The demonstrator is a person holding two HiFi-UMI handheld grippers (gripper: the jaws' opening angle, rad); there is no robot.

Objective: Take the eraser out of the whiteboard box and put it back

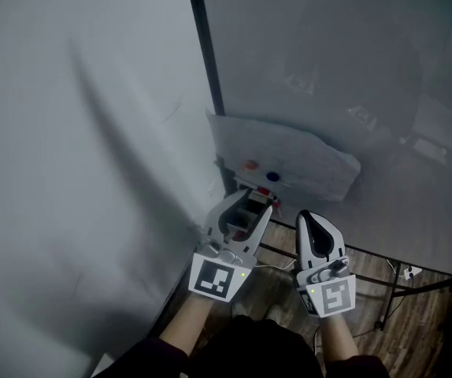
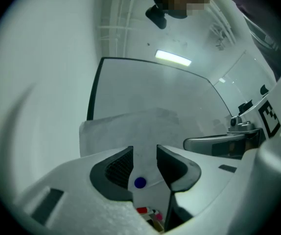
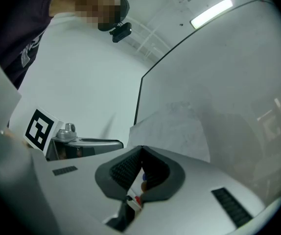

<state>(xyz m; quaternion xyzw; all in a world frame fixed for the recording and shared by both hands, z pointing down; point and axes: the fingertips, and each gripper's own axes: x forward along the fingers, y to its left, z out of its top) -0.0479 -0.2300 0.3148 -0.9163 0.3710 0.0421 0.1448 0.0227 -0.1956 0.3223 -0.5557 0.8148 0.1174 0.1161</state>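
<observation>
The whiteboard box (image 1: pixel 247 186) hangs at the board's lower left corner, under a sheet of paper (image 1: pixel 289 152) held by an orange magnet (image 1: pixel 250 164) and a blue magnet (image 1: pixel 272 176). My left gripper (image 1: pixel 253 201) is open, its tips just in front of the box and hiding most of it. In the left gripper view the left gripper (image 2: pixel 144 153) has nothing between its pads; the blue magnet (image 2: pixel 139 182) and red marker caps (image 2: pixel 141 210) show through the gap. My right gripper (image 1: pixel 306 217) is beside it, shut and empty, as the right gripper (image 3: pixel 141 153) also shows. I cannot make out the eraser.
The whiteboard's dark frame edge (image 1: pixel 206 46) runs up the middle, with a plain wall (image 1: pixel 68 132) to its left. Below are the board's black stand bars (image 1: pixel 415 288), a wooden floor (image 1: pixel 368 305) and a white plug (image 1: pixel 412 272).
</observation>
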